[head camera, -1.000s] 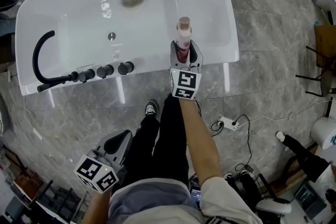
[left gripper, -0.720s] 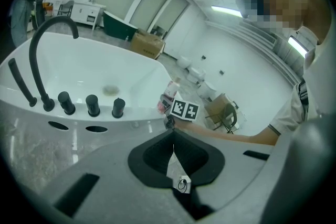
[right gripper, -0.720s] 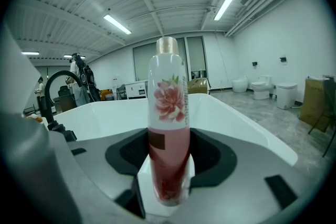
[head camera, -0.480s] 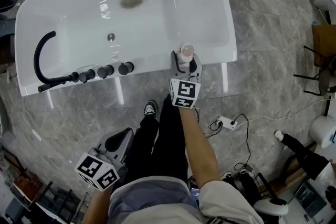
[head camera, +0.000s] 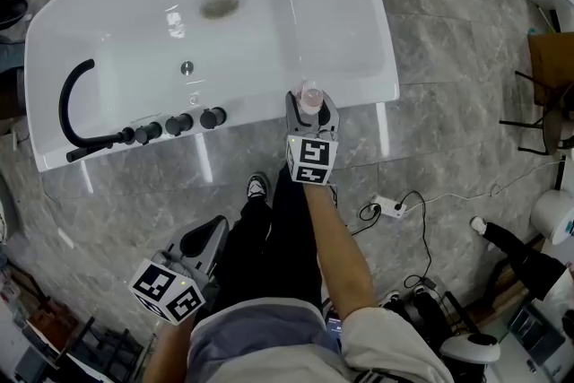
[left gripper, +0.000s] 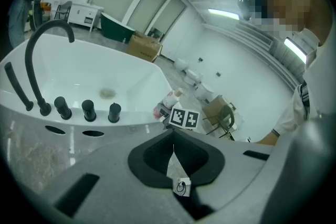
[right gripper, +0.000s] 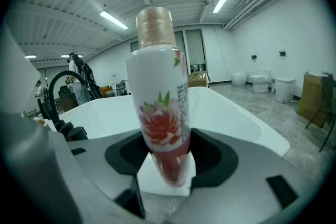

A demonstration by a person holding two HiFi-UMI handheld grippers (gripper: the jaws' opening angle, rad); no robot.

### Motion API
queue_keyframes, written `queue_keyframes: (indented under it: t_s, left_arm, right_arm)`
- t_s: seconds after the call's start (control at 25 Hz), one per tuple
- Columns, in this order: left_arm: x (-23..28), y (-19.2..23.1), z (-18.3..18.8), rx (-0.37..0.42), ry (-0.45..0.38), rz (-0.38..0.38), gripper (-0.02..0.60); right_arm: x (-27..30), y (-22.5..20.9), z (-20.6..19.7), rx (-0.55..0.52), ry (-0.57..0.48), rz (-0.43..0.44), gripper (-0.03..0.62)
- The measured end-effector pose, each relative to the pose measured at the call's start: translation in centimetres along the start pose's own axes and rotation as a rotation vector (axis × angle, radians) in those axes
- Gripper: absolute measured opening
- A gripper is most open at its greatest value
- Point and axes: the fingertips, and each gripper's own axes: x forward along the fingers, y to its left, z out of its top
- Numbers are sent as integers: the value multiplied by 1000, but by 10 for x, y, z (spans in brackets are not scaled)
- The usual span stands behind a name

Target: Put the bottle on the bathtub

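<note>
One second on, right tongs [head camera: 311, 106] pinch bottle [right gripper: 159, 105] lower at bathtub [head camera: 381, 67]; left tongs [left gripper: 173, 155] closed.

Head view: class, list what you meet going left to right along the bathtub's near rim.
Black curved faucet spout → three black knobs → pink-capped bottle.

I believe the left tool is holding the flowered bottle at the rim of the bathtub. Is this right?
Not quite. The right tool is holding the flowered bottle at the rim of the bathtub, as the right gripper view shows. The left tool is shut with nothing in it.
</note>
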Motion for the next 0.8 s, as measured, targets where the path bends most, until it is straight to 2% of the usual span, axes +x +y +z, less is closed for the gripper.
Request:
queue_keyframes:
  t_s: [0.8]
  left_arm:
    - [-7,-11,18,27,-50,-50,8]
  right_arm:
    - [-27,9,1,23,61,12,224]
